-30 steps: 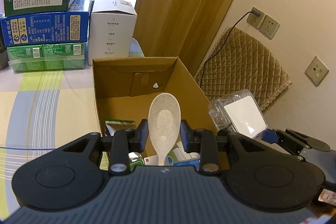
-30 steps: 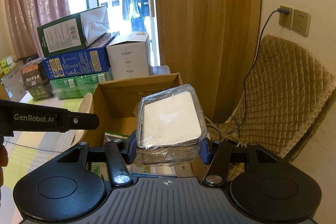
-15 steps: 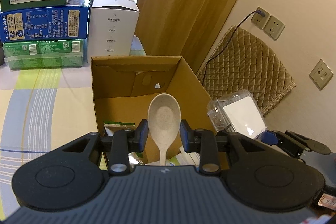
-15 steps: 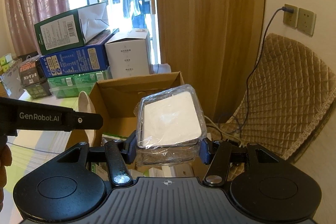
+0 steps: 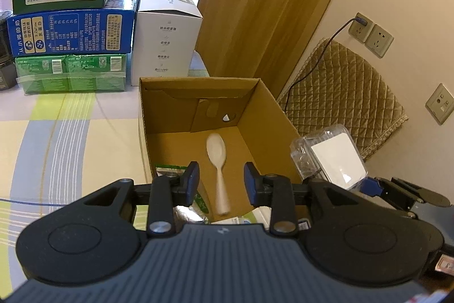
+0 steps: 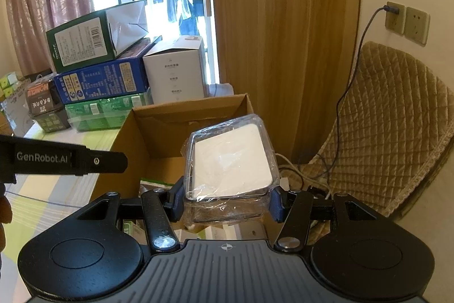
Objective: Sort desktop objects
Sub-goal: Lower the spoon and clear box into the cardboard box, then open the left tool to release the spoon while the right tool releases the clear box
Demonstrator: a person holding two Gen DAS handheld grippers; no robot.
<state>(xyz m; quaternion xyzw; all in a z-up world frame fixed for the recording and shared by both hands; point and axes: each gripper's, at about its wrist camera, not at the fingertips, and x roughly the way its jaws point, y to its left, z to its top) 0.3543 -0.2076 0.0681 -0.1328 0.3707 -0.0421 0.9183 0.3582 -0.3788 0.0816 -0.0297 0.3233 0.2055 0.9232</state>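
The left gripper (image 5: 220, 182) hangs over the open cardboard box (image 5: 266, 115) with its jaws spread wide and nothing between them. Below it a pale spoon (image 5: 218, 163) shows inside the box, its handle smeared as if moving, so I cannot tell whether it has landed. Packets crowd the near end of the box. Just to the right, the right gripper (image 6: 225, 200) pinches a clear plastic case (image 6: 229, 161) with a white card inside, held above the box's right wall. The sorting looks mid-drop: spoon let go, case next. That move likely calls for carrying the case inward over the opening before the jaws part.
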